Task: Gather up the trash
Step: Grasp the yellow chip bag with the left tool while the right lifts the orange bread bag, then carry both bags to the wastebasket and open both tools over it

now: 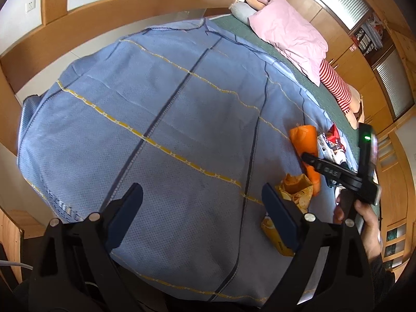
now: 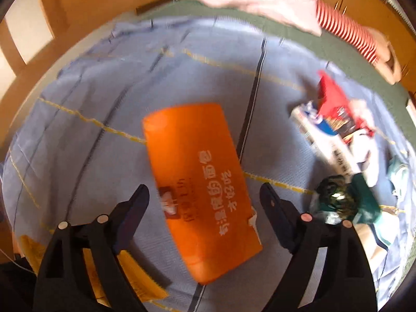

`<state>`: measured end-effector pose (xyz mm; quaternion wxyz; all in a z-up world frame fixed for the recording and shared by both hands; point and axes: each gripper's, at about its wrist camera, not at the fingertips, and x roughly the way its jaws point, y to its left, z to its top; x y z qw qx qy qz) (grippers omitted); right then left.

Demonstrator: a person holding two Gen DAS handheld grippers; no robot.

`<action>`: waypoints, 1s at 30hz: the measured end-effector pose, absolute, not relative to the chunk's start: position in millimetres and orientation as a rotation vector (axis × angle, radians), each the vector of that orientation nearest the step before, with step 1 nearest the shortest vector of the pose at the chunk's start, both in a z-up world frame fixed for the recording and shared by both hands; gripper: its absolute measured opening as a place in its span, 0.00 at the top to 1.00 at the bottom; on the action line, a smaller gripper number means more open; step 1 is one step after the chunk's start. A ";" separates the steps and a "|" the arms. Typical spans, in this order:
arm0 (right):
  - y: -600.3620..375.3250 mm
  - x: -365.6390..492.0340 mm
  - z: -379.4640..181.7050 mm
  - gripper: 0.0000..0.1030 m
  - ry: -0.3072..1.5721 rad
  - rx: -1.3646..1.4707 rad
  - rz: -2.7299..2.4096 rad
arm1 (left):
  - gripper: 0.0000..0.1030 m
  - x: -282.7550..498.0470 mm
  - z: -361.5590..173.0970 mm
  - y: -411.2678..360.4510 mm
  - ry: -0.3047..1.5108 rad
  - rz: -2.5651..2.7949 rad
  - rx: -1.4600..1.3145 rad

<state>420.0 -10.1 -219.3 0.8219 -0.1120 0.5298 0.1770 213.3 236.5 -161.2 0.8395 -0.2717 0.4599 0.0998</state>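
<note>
An orange paper bag with white print (image 2: 200, 182) lies flat on the blue bedspread (image 2: 91, 135); it also shows in the left wrist view (image 1: 305, 143). My right gripper (image 2: 205, 189) is open just above it, jaws on either side. To its right lie a red and white wrapper pile (image 2: 332, 119) and a crumpled green wrapper (image 2: 340, 197). My left gripper (image 1: 202, 192) is open and empty over the bedspread (image 1: 156, 109). A yellow snack bag (image 1: 297, 187) and a yellow packet (image 1: 275, 236) lie by its right finger. The right gripper's body (image 1: 338, 174) is seen hand-held at the right.
A pink pillow (image 1: 288, 31) and a red-striped soft toy (image 1: 335, 85) lie on the green sheet (image 1: 260, 41) at the far side. A wooden bed frame (image 1: 78, 26) curves round the far edge, with wooden cabinets (image 1: 377, 85) at the right.
</note>
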 end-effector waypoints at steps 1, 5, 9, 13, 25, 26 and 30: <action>-11.3 422.5 -224.1 0.18 1.143 -0.228 0.372 | 0.11 214.4 -162.0 234.4 0.976 0.192 -0.578; -21.6 417.3 -232.0 0.35 1.148 -0.140 0.363 | 0.11 220.1 -165.2 226.4 0.985 0.099 -0.607; -28.3 401.5 -222.6 0.36 1.150 -0.181 0.290 | 0.11 230.3 -167.8 210.3 0.990 -0.043 -0.647; -53.4 376.4 -191.2 0.35 1.102 -0.169 0.233 | 0.09 253.9 -166.0 165.8 1.007 -0.215 -0.496; -125.1 237.2 -108.0 0.35 0.978 -0.116 0.252 | 0.59 273.8 -208.1 102.2 1.089 -0.299 -0.206; -131.1 225.7 -108.0 0.35 0.969 -0.116 0.228 | 0.62 272.2 -206.8 101.5 1.075 -0.300 -0.202; -151.1 191.9 -107.0 0.35 0.929 -0.100 0.148 | 0.68 257.1 -193.9 101.5 1.027 -0.299 -0.194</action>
